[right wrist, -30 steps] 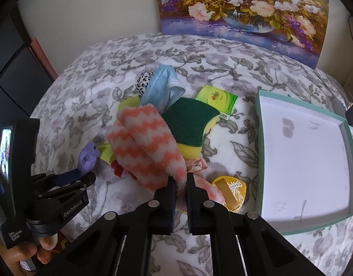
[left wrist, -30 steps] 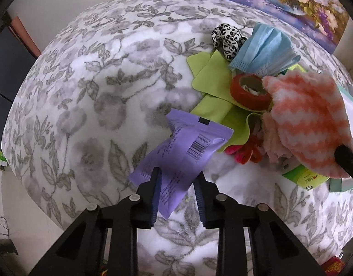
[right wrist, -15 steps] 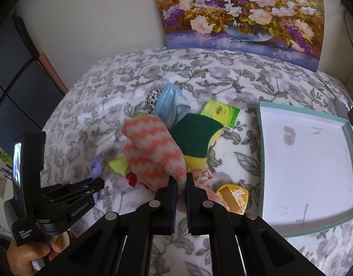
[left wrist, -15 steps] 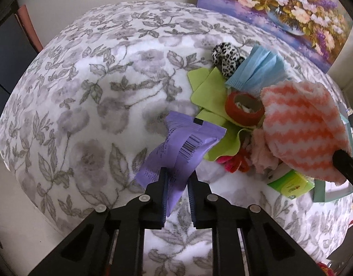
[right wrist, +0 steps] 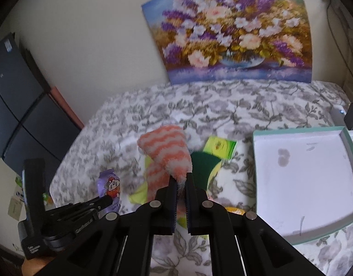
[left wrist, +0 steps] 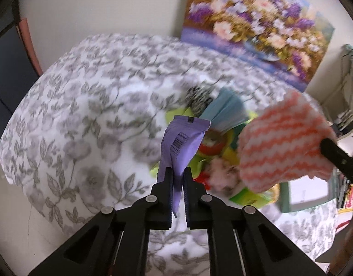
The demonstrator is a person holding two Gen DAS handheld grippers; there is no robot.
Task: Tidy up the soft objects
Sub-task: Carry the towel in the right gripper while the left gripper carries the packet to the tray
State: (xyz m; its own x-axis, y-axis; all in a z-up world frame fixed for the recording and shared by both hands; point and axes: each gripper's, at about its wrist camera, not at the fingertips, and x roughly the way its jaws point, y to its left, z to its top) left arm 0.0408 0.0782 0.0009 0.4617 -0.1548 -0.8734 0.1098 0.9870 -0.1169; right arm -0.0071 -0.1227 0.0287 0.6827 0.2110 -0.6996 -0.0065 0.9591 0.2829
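Note:
My left gripper [left wrist: 177, 170] holds a purple snack packet [left wrist: 183, 140] clear of the flowered cover; its jaws are closing tight and the pads press the packet's lower end. In the right wrist view the same packet [right wrist: 109, 186] shows a cartoon print, pinched by the left gripper [right wrist: 108, 200] at lower left. My right gripper [right wrist: 181, 181] is shut on a corner of an orange-and-white zigzag cloth [right wrist: 169, 147], which hangs lifted above the pile. That cloth [left wrist: 282, 142] also fills the right of the left wrist view.
A teal-rimmed white tray [right wrist: 303, 179] lies right of the pile. Left on the cover are a dark green sponge [right wrist: 203, 165], a green packet [right wrist: 220, 146], a blue face mask [left wrist: 224, 112], a red tape roll [left wrist: 211, 145] and a spotted scrunchie [left wrist: 197, 96]. A flower painting [right wrist: 234, 34] leans on the wall.
The left jaws closed on the purple packet and raised it off the cover. The right gripper rose too, carrying the zigzag cloth upward. Both views tilted up toward the wall.

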